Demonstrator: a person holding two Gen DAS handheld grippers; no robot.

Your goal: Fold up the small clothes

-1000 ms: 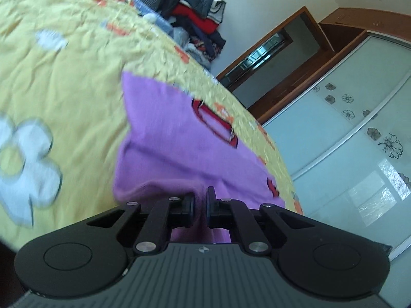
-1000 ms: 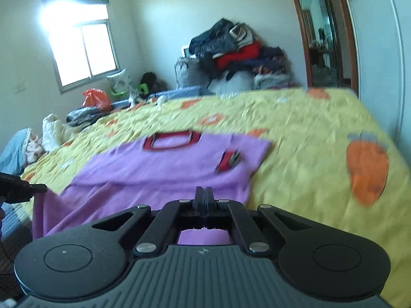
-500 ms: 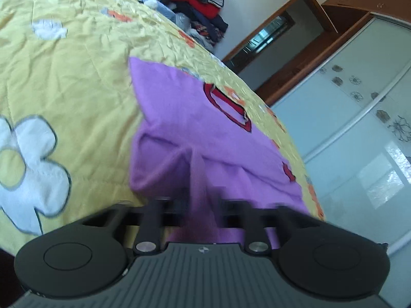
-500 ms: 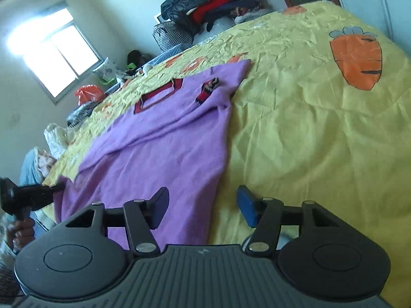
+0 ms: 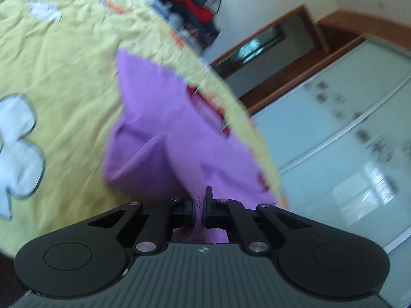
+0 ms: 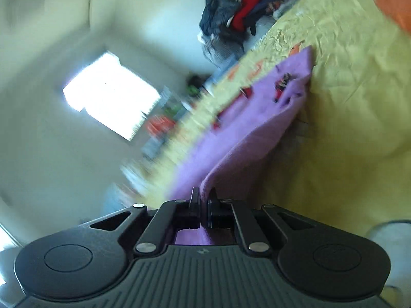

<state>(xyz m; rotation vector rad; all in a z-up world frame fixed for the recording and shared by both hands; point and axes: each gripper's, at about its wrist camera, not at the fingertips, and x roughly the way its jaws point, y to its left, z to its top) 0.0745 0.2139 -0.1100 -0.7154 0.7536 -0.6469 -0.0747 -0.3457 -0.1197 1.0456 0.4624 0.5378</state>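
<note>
A small purple shirt [image 5: 164, 118] with a red-trimmed neck lies on the yellow bedspread [image 5: 64, 59]. My left gripper [image 5: 198, 205] is shut on a pinched fold of the shirt's near edge, which rises in a ridge up to the jaws. In the right wrist view the same purple shirt [image 6: 259, 118] stretches away, and my right gripper [image 6: 203, 205] is shut on its near hem, the cloth lifted off the bedspread [image 6: 346, 97] beside it. Both views are blurred and tilted.
A pile of dark and red clothes [image 6: 244, 12] sits at the bed's far end. A bright window [image 6: 110, 97] is in the wall on the left. A wooden door frame [image 5: 272, 38] and frosted wardrobe doors [image 5: 346, 128] stand beyond the bed.
Both grippers opened around the shirt's near edge half a second ago and have shut on it. The right wrist view has rolled strongly and dropped; the cloth now lifts in ridges at both jaws.
</note>
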